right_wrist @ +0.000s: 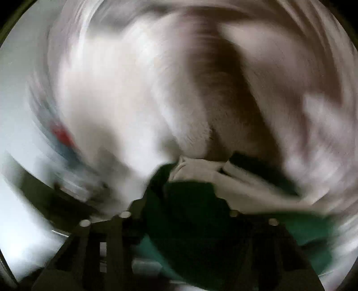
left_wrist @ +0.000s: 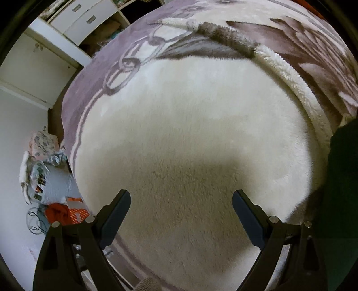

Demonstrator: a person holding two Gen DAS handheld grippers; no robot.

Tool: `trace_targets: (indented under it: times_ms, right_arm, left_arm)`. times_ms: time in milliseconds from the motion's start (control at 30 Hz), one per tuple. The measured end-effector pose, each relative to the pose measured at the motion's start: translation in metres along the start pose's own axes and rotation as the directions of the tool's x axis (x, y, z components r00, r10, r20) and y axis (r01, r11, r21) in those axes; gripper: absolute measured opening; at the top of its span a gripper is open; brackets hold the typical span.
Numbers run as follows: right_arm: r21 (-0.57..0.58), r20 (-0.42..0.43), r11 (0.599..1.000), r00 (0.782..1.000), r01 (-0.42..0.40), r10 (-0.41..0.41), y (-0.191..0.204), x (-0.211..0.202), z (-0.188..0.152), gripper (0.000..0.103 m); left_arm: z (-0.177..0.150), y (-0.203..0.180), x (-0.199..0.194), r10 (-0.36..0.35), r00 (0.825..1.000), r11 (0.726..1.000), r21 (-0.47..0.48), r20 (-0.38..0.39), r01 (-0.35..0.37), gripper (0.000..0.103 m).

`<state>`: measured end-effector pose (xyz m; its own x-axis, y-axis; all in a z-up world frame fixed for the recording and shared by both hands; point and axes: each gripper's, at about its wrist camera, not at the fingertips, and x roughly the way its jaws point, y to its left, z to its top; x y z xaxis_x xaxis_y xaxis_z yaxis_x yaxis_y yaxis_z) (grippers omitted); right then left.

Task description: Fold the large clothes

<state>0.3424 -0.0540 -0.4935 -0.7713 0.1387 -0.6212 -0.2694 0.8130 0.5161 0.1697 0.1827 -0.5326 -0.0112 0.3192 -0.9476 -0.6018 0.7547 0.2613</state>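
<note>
A dark green garment [right_wrist: 190, 201] is bunched between the fingers of my right gripper [right_wrist: 197, 179], which is shut on it; a pale lining or collar [right_wrist: 201, 167] shows at the tips. This view is heavily blurred by motion. The same green cloth shows at the right edge of the left wrist view [left_wrist: 342, 179]. My left gripper [left_wrist: 181, 201] is open and empty, hovering just above a cream fleece blanket [left_wrist: 190, 123] spread over the bed.
The blanket has a mauve patterned border [left_wrist: 125, 65] and a folded-back sherpa edge [left_wrist: 288, 67]. White cabinets with drawers [left_wrist: 73, 20] stand at the far left. Clutter and an orange-red item [left_wrist: 60, 212] lie on the floor left of the bed.
</note>
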Motion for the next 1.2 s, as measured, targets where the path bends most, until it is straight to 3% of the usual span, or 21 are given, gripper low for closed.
trace_targets:
  times_ms: [67,133,200,267,367,467,500,533,600,633,667,700,733,767,800,833,967,1033,1067,1100,1200]
  right_arm:
    - [0.118,0.004,0.977,0.984,-0.177,0.178,-0.040,-0.003,0.006,0.031]
    - [0.129,0.052,0.975,0.983,-0.180,0.175,-0.055,-0.012,0.006,0.031]
    - [0.017,0.098,0.998,0.993,-0.068,0.066,-0.033,-0.038,-0.001,0.046]
    - [-0.114,0.189,0.992,0.981,0.055,-0.032,-0.004,-0.063,-0.013,0.060]
    - [-0.305,0.314,0.911,0.933,0.277,-0.178,0.052,-0.088,-0.036,0.063]
    - [-0.444,0.316,0.794,0.902,0.415,-0.294,0.086,-0.062,-0.048,0.063]
    - [-0.506,0.293,0.722,0.881,0.472,-0.372,0.096,-0.038,-0.050,0.063]
    - [-0.542,0.295,0.650,0.845,0.533,-0.446,0.101,-0.019,-0.053,0.063]
    - [-0.601,0.352,0.434,0.710,0.671,-0.609,0.099,0.022,-0.058,0.061]
    - [-0.576,0.315,0.469,0.711,0.670,-0.629,0.092,0.033,-0.051,0.058]
    - [-0.524,0.257,0.562,0.748,0.640,-0.612,0.085,0.034,-0.039,0.055]
    - [-0.445,0.205,0.676,0.802,0.587,-0.561,0.077,0.026,-0.024,0.051]
    - [-0.318,0.155,0.817,0.876,0.481,-0.456,0.059,0.009,-0.006,0.049]
    - [-0.177,0.113,0.924,0.939,0.340,-0.324,0.035,-0.007,0.007,0.046]
    - [-0.047,0.102,0.982,0.979,0.181,-0.175,0.005,-0.024,0.015,0.039]
    - [0.008,0.114,0.996,0.990,0.085,-0.085,-0.013,-0.033,0.014,0.036]
    - [0.010,0.198,0.995,0.975,-0.102,0.098,-0.044,-0.066,-0.011,0.030]
    - [-0.038,0.299,0.986,0.939,-0.165,0.168,-0.053,-0.102,-0.041,0.042]
    - [-0.060,0.355,0.983,0.916,-0.176,0.186,-0.057,-0.121,-0.058,0.054]
    - [-0.076,0.417,0.983,0.890,-0.168,0.184,-0.063,-0.143,-0.078,0.060]
    - [-0.032,0.587,0.997,0.806,-0.075,0.080,-0.103,-0.184,-0.146,0.062]
  left_arm:
    - [-0.001,0.001,0.000,-0.014,1.000,1.000,-0.014,-0.001,0.014,0.094]
    - [0.000,-0.001,0.000,-0.018,1.000,1.000,-0.009,-0.007,0.018,0.094]
    - [0.000,-0.002,-0.002,-0.009,1.000,1.000,0.007,0.002,0.009,0.094]
    - [0.001,-0.002,-0.003,-0.005,1.000,1.000,0.013,0.008,0.005,0.094]
    - [0.002,0.000,-0.001,0.010,1.000,1.000,0.016,0.008,-0.010,0.094]
    - [0.000,0.002,0.000,0.018,1.000,1.000,0.011,0.004,-0.018,0.094]
    - [-0.001,0.003,0.000,0.024,1.000,1.000,0.009,0.002,-0.024,0.094]
    - [-0.001,0.003,0.000,0.029,1.000,1.000,0.009,0.001,-0.029,0.094]
    - [-0.004,0.006,0.000,0.036,0.999,0.999,0.005,-0.002,-0.036,0.094]
    - [-0.005,0.007,0.000,0.038,0.999,0.999,0.004,-0.001,-0.038,0.094]
    - [-0.007,0.009,-0.001,0.040,0.999,0.999,0.002,0.001,-0.040,0.094]
    - [-0.008,0.009,-0.001,0.040,0.999,0.999,0.001,0.003,-0.040,0.094]
    - [-0.009,0.011,-0.002,0.034,0.999,0.999,-0.004,0.002,-0.034,0.094]
    - [-0.009,0.012,-0.004,0.021,1.000,1.000,-0.014,0.003,-0.021,0.094]
    - [-0.008,0.013,-0.006,0.007,1.000,1.000,-0.023,0.007,-0.007,0.094]
    - [-0.007,0.013,-0.010,-0.008,1.000,0.999,-0.034,0.017,0.008,0.094]
    - [0.004,0.006,-0.034,-0.075,0.994,0.996,-0.043,0.074,0.078,0.094]
    - [0.011,-0.001,-0.048,-0.140,0.985,0.989,-0.038,0.103,0.144,0.094]
    - [0.014,-0.005,-0.054,-0.187,0.976,0.981,-0.035,0.113,0.192,0.094]
    - [0.019,-0.011,-0.061,-0.245,0.963,0.968,-0.029,0.117,0.250,0.094]
    - [0.034,-0.043,-0.073,-0.422,0.902,0.906,0.007,0.090,0.423,0.094]
